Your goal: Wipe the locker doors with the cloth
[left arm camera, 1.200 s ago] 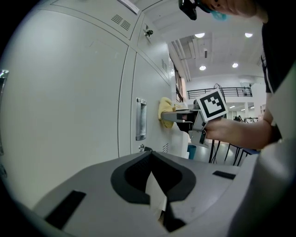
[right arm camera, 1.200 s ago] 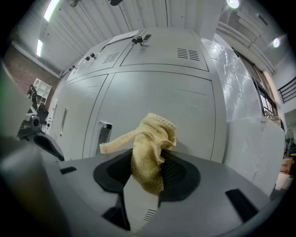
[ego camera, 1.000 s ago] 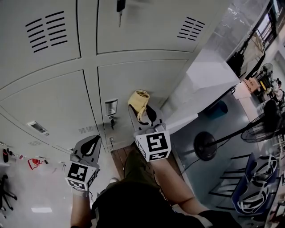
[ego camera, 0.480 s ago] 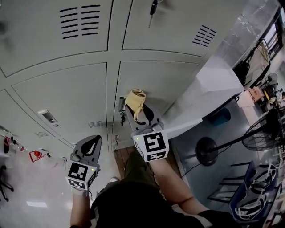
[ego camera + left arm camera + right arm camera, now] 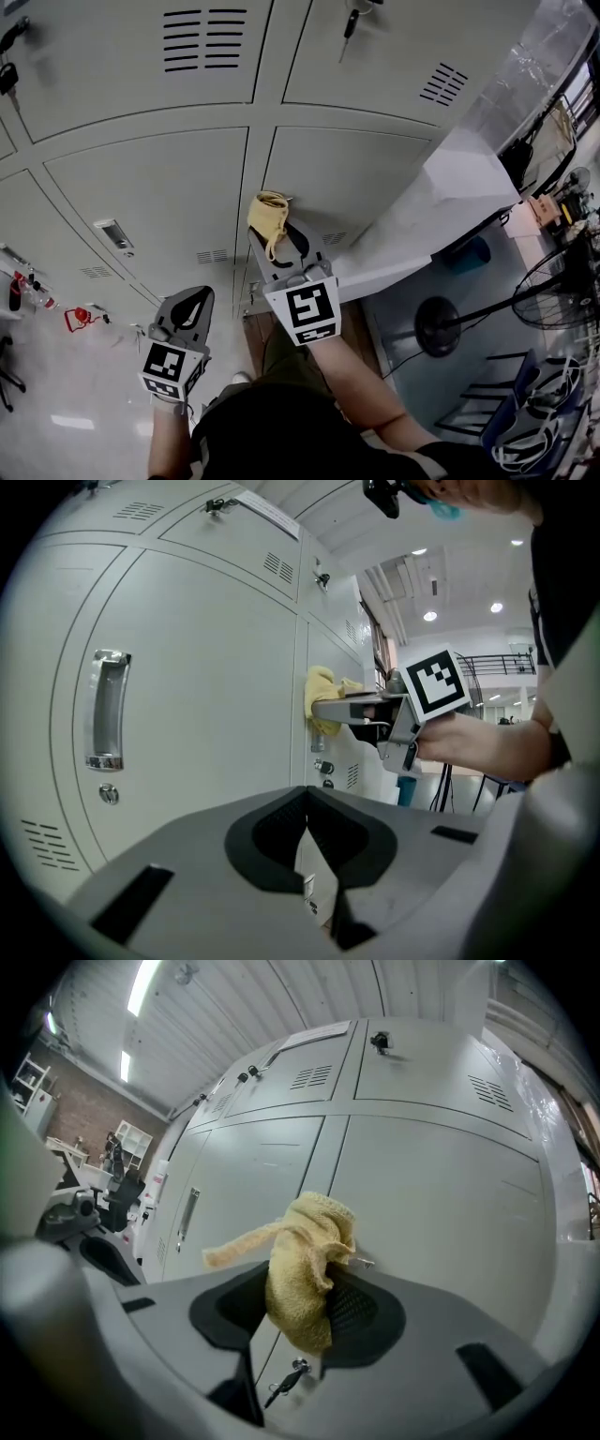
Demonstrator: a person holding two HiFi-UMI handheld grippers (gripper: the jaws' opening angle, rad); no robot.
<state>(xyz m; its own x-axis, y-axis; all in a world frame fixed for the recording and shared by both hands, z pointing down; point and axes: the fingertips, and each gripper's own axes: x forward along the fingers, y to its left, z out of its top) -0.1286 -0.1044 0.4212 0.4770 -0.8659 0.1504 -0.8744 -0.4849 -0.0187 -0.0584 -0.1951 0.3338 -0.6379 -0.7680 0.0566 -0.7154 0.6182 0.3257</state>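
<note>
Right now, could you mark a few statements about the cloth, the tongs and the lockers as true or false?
1. The right tongs grip a yellow cloth. True.
2. The left tongs also hold the cloth. False: they are shut on nothing, lower down.
3. The cloth is at the strip between two lower locker doors. True.
4. One locker door stands open. False: all doors in view are shut.
5. A key hangs in an upper door. True.

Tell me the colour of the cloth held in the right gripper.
Pale mustard yellow. The cloth shows best in the right gripper view.
</note>
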